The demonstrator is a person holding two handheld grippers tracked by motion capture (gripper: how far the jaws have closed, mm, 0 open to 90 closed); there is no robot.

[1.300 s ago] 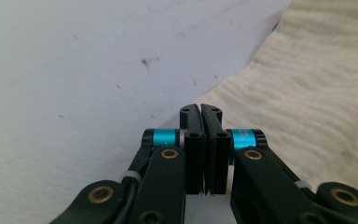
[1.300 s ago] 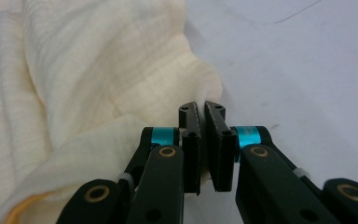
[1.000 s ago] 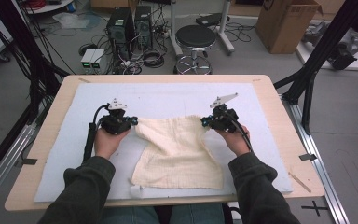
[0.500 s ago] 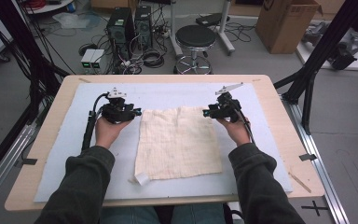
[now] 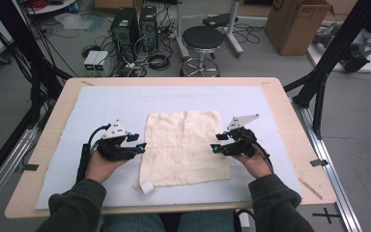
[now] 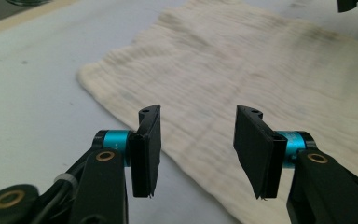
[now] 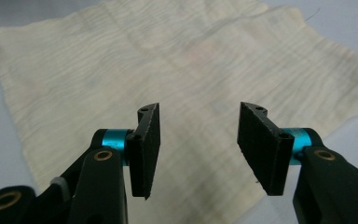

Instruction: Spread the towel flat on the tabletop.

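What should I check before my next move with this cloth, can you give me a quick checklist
1. Cloth lies spread flat on the mat: ok.
2. Near left corner of the cloth flat: not ok, it is turned up.
3. Left gripper free of cloth: ok, jaws have just been opening, nothing between them.
4. Right gripper free of cloth: ok, jaws have just been opening, nothing between them.
5. Grippers at opposite side edges: ok.

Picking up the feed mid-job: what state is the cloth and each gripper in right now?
Cloth: spread flat on the mat, near left corner turned up, held by neither gripper.
Left gripper: jaws just opened, nothing between them, at the cloth's left edge.
Right gripper: jaws just opened, empty, at its right edge.
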